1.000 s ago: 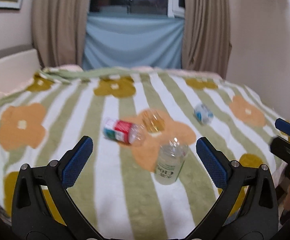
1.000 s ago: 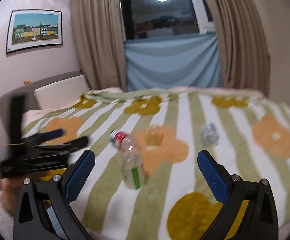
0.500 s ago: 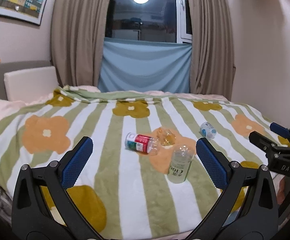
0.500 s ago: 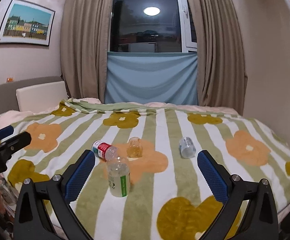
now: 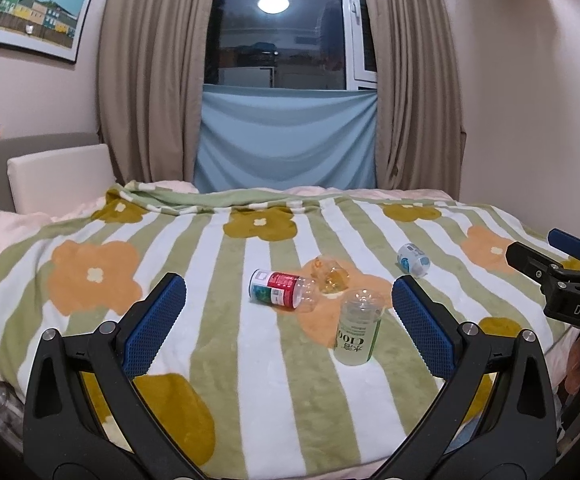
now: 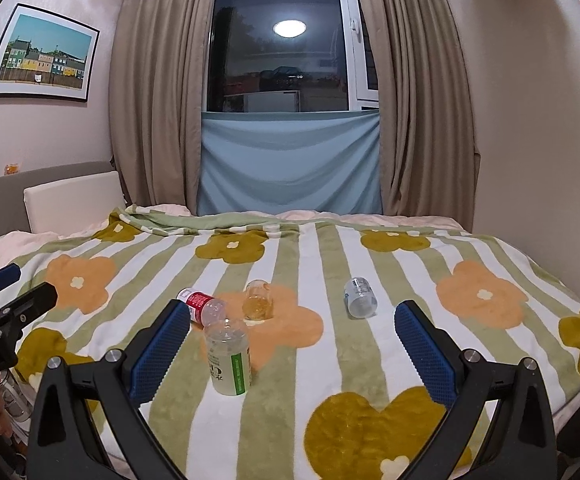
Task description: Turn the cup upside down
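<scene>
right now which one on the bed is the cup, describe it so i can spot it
On the striped floral blanket, find the orange flower printed near the middle. The cup sits on it, beside the red-labelled bottle lying on its side. It is the small clear amber-tinted glass, the only item with no label.

A framed picture point(image 6: 41, 54) hangs left of beige curtains point(image 6: 158, 92) above a floral striped blanket point(image 6: 370, 352).
</scene>
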Available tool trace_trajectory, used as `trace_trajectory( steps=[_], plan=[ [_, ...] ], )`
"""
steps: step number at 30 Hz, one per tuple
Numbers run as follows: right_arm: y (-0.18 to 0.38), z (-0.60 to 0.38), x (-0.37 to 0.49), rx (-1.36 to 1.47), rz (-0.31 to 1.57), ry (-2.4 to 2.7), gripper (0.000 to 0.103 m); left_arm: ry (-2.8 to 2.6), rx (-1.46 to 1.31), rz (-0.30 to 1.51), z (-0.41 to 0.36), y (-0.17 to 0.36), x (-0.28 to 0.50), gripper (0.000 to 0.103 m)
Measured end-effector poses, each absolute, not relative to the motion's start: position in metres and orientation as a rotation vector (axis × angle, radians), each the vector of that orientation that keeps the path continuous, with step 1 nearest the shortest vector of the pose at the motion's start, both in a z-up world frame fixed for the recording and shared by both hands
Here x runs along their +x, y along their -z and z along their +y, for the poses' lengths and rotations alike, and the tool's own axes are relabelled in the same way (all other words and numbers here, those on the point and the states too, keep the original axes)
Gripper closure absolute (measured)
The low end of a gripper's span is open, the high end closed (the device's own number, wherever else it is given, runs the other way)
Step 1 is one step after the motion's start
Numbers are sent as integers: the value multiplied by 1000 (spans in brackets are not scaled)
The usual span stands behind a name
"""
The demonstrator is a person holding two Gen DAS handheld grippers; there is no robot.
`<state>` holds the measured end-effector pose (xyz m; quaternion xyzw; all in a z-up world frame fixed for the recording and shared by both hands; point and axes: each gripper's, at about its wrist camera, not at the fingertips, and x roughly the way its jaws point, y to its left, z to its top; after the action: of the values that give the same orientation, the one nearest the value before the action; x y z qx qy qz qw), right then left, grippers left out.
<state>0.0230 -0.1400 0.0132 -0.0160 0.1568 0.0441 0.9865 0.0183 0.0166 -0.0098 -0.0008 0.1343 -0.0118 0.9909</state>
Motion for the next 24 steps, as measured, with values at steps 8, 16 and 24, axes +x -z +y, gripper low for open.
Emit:
trace_trajectory(
  steps=[8,16,24],
  plan=[
    [-13,-141,23,-31,315,-89,1,29,-1,270,14,11,19,0],
    [-14,-142,23,-34,314,-86,1,38,-6,270,11,12,21,0],
    [-14,-143,23,-33,314,-88,1,42,0,268,7,12,23,0]
  ],
)
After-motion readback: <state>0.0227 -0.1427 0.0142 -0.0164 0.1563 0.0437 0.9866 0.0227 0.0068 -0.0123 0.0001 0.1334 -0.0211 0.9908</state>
